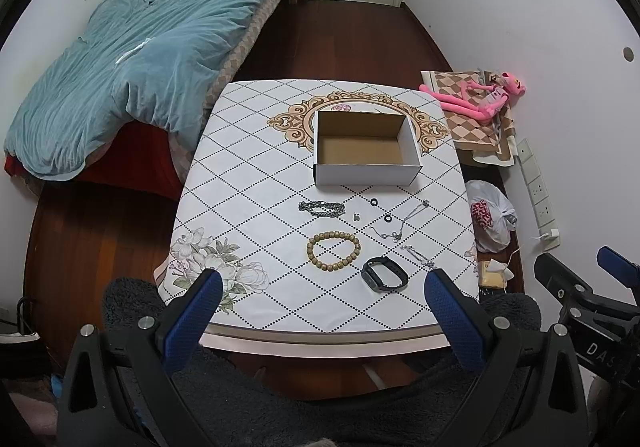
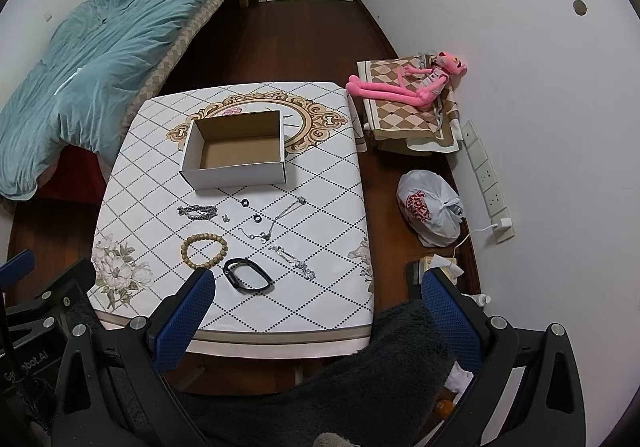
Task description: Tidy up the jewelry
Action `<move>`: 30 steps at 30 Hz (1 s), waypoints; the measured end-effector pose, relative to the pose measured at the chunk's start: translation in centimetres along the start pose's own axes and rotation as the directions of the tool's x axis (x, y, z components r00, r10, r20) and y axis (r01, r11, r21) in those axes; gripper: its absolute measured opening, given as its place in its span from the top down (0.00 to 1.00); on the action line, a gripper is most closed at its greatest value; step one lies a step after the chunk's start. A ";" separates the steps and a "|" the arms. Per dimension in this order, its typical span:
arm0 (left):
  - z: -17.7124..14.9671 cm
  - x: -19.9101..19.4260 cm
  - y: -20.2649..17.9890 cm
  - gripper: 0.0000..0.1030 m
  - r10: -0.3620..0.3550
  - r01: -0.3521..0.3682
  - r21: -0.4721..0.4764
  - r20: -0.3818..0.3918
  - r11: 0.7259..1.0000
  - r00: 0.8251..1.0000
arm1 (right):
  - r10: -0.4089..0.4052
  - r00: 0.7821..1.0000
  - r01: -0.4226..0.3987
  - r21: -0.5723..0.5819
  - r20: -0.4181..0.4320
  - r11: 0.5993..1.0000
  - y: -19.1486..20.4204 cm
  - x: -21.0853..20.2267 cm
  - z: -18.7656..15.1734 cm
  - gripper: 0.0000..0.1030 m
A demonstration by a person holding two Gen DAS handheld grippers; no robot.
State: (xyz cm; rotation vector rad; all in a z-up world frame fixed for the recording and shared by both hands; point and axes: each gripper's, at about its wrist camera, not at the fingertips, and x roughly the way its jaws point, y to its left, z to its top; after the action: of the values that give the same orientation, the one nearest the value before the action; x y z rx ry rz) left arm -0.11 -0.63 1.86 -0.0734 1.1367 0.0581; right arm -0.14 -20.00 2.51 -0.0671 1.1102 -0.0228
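Several pieces lie loose on the table [image 1: 248, 183], in a band between its near edge and the empty box [image 1: 366, 171], which sits farther back. From the left: a dark chain [image 1: 322, 209], then a bead bracelet [image 1: 333, 251] nearer the edge, a small clasp-like bit [image 1: 356, 216], two black rings [image 1: 374, 202] and [image 1: 387, 219], a black band [image 1: 384, 274] closest to the edge, and two fine silver chains [image 1: 400, 225] and [image 1: 418, 257] on the right. None is in the box yet.

The left gripper [image 1: 324, 289] hangs above the near edge with its fingers spread wide and nothing between them. In its view the bracelet and the band sit straight ahead, inside the span of the fingers, with the box beyond on the same line. The right gripper [image 2: 318, 289] is likewise spread and empty, but it sits off the table's right side: its left finger is over the near edge and its right finger [image 2: 444, 307] is over the floor, so the band [image 2: 248, 275] and bracelet [image 2: 204, 250] fall to its left.

By my reading, the left gripper is better lined up for the bracelet or the band, a reach forward and down. The right suits the silver chain [image 2: 292, 261], whose long axis runs slantwise from far-left to near-right, so the jaws would want to close across it.
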 end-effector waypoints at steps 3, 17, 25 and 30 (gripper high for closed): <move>0.0 0.0 0.0 0.00 -0.001 0.001 -0.001 -0.001 1.000 1.000 | -0.001 1.000 0.001 0.000 0.001 1.000 0.1 0.0 0.0 0.00; -0.1 0.0 0.0 0.00 -0.001 0.001 0.001 0.001 1.000 1.000 | 0.005 1.000 -0.005 0.002 0.008 1.000 0.0 -0.1 0.3 0.00; 0.3 -0.1 -0.4 0.00 -0.003 0.003 0.000 0.004 1.000 1.000 | 0.007 1.000 -0.007 0.000 0.012 1.000 0.0 -0.1 0.3 0.00; 0.2 -0.1 -0.3 0.00 -0.004 0.004 0.000 0.004 1.000 1.000 | 0.007 1.000 -0.007 -0.001 0.013 1.000 0.1 -0.1 0.4 0.00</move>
State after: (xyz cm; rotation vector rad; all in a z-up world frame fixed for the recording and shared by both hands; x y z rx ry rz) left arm 0.07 -0.91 2.07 -0.0754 1.1326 0.0540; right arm 0.14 -19.90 2.72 -0.0644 1.0977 -0.0158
